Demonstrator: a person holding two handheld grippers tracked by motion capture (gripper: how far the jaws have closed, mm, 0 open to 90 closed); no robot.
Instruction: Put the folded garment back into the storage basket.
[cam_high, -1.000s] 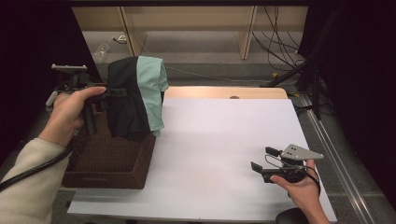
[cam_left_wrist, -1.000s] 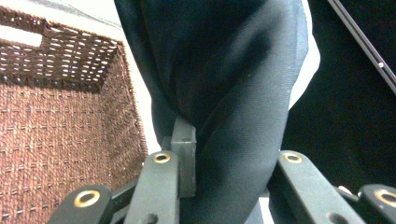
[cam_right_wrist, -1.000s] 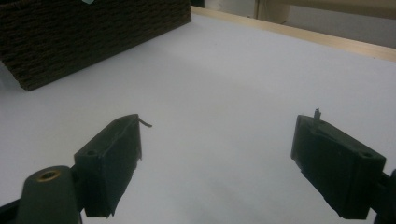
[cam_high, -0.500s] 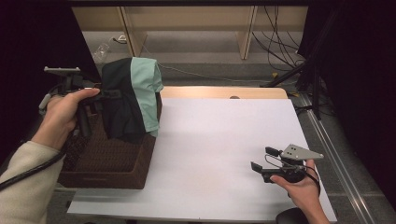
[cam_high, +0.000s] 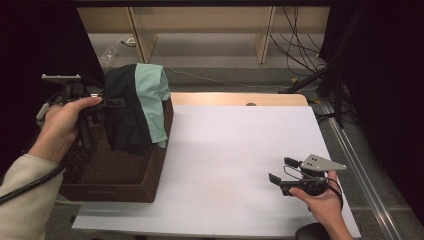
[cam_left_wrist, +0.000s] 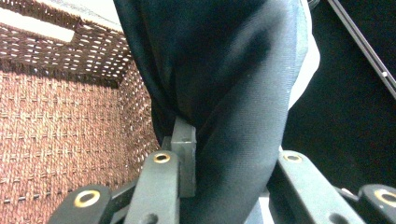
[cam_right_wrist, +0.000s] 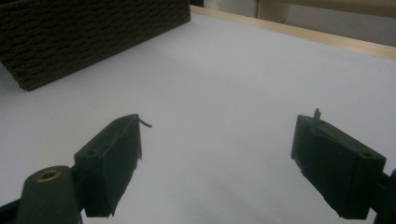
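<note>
in the high view, the left gripper (cam_high: 116, 103) is held in the person's left hand (cam_high: 62, 125) above the woven basket (cam_high: 117, 175), which sits at the left edge of the white table (cam_high: 235, 150). its jaws pinch a garment (cam_high: 135, 107), dark with a mint-green panel on the side toward the table's middle. the cloth hangs from the grip, bunched at the top, with its lower part draping down into the basket and over its right wall. the right gripper (cam_high: 282, 170) rests low over the table near the front right corner, held in the right hand (cam_high: 322, 200), well apart from the basket; its jaws stand spread with nothing between them.

in the left gripper view, the dark garment (cam_left_wrist: 224, 93) fills the gap between the two black jaws, squeezed into a thick fold that runs up from the pads. behind it lies the brown basket (cam_left_wrist: 60, 121), its floor and a far wall with a handle slot.

in the right gripper view, the right gripper (cam_right_wrist: 217, 163) has its jaws wide apart over bare white table (cam_right_wrist: 224, 79), holding nothing. the outer wall of the basket (cam_right_wrist: 84, 32) shows at upper left, well ahead of the jaws.
</note>
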